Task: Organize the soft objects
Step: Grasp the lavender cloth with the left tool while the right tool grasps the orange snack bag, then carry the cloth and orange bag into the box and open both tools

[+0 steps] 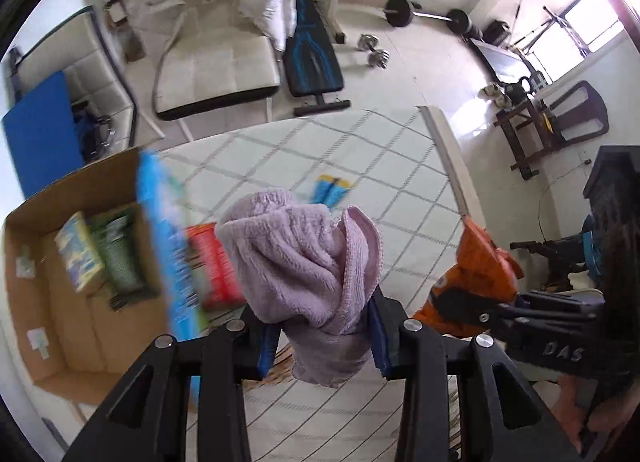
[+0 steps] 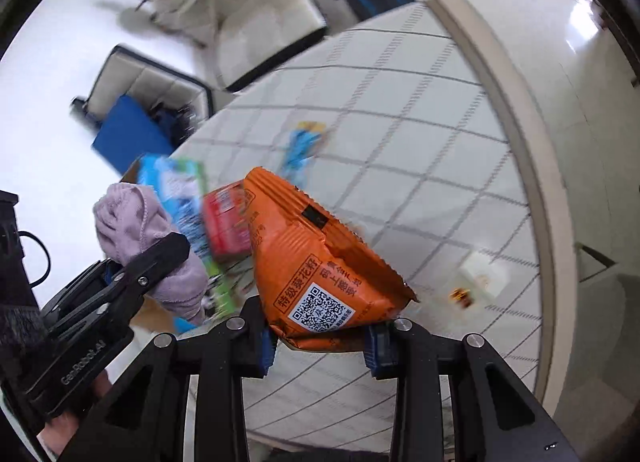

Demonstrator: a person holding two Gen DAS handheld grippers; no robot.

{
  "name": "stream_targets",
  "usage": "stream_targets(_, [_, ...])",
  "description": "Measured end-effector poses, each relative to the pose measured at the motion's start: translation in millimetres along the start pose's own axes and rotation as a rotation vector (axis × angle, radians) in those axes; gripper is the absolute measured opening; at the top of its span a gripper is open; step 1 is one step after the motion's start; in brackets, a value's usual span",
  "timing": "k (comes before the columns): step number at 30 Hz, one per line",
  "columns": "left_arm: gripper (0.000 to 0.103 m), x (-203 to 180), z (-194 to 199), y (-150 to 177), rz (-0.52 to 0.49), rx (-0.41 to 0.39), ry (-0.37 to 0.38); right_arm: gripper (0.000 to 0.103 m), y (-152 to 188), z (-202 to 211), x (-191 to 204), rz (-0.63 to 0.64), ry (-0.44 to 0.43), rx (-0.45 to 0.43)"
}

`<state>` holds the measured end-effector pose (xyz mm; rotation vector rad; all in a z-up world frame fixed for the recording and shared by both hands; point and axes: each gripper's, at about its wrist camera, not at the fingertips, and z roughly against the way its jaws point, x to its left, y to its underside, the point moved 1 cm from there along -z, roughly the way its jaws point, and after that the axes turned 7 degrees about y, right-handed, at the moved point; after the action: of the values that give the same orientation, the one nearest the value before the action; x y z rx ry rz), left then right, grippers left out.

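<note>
- Left gripper (image 1: 322, 336) clamps a bunched purple towel (image 1: 304, 262); the cardboard box (image 1: 60, 262) lies below, to its left.
- Right gripper (image 2: 320, 342) pinches an orange snack bag (image 2: 316, 258), farther from that box.

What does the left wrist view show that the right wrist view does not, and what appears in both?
Only the left wrist view shows the inside of the cardboard box, with packets lying in it, and the barbell on the floor.

Only the right wrist view shows the QR code on the orange snack bag, and a small white item on the checked surface.

Both show the left gripper shut on the lilac towel, the right gripper shut on the orange bag, and a blue packet lying beyond them.
</note>
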<state>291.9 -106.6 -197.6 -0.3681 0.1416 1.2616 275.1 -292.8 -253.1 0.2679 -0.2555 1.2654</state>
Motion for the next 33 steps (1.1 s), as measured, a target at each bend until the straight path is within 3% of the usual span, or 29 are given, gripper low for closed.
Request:
stream_targets(6, [0.034, 93.5, 58.3, 41.3, 0.096, -0.028, -0.053, 0.036, 44.5, 5.8, 105.7, 0.156, -0.035, 0.023])
stream_targets(8, [0.034, 126.1, 74.1, 50.4, 0.129, -0.032, -0.074, 0.036, 55.1, -9.1, 150.8, 0.198, -0.031, 0.043])
stream_targets(15, [0.034, 227.4, 86.7, 53.4, 0.227, -0.021, -0.137, 0.036, 54.7, -73.3, 238.8, 0.245, 0.024, 0.129])
stream_targets(23, [0.034, 319.7, 40.6, 28.1, 0.288, 0.063, -0.177, 0.036, 35.9, -161.2, 265.5, 0.21, 0.152, 0.237])
stream_targets(33, [0.035, 364.3, -14.8, -3.2, 0.283, 0.157, -0.19, 0.036, 30.1, -216.2, 273.3, 0.218, 0.289, 0.292])
